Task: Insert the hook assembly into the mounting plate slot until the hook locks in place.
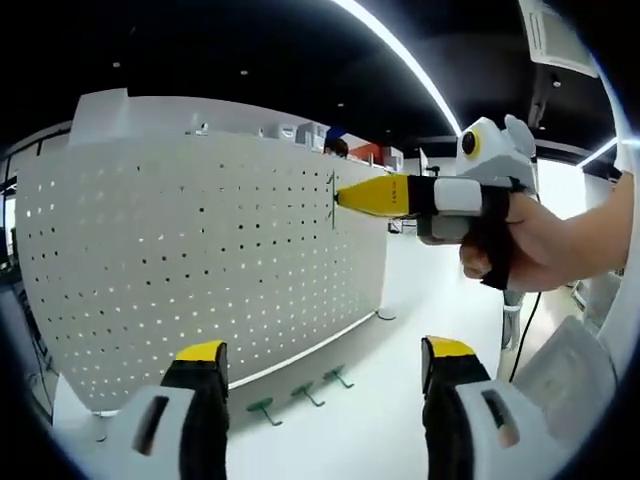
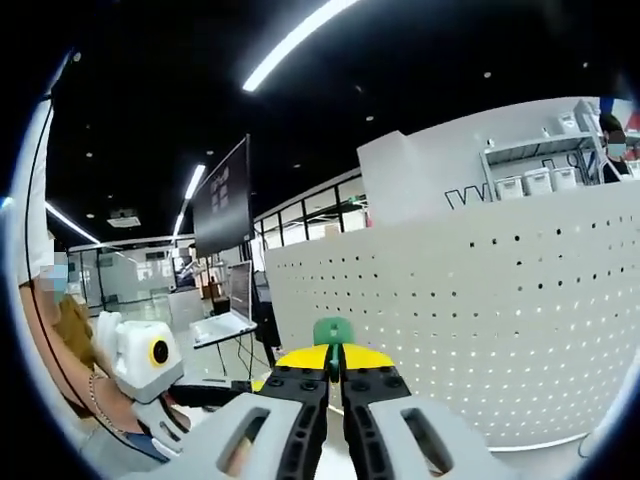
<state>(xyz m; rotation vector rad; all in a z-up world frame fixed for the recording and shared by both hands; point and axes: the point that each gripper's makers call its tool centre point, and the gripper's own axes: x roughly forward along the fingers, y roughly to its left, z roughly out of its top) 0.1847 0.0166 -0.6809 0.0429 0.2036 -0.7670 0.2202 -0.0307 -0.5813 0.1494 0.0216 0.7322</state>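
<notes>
In the left gripper view, the left tongs (image 1: 325, 365) are spread wide and hold nothing; their two yellow-tipped jaws rise from the bottom with a broad gap between them. Behind them stands a white pegboard (image 1: 200, 250), upright on the white tabletop (image 1: 400, 400). Three green hooks (image 1: 300, 393) lie in a row on the tabletop, just before the lower edge of the pegboard and between the two jaws. The right tongs (image 1: 340, 197) come in from the right, held by a hand (image 1: 530, 240). Their yellow tips are pressed together and point at the face of the pegboard, near its upper right part. At the tips a thin dark piece touches the board; I cannot tell whether it sits in a hole.

In the right gripper view, the right tongs (image 2: 335, 372) are pinching a green hook (image 2: 332, 331) between the closed jaws, and its flat green end stands up above the tips. The pegboard (image 2: 480, 310) is close behind it, on the right side. On the left the left gripper (image 2: 140, 360) is seen in the person's hand.
</notes>
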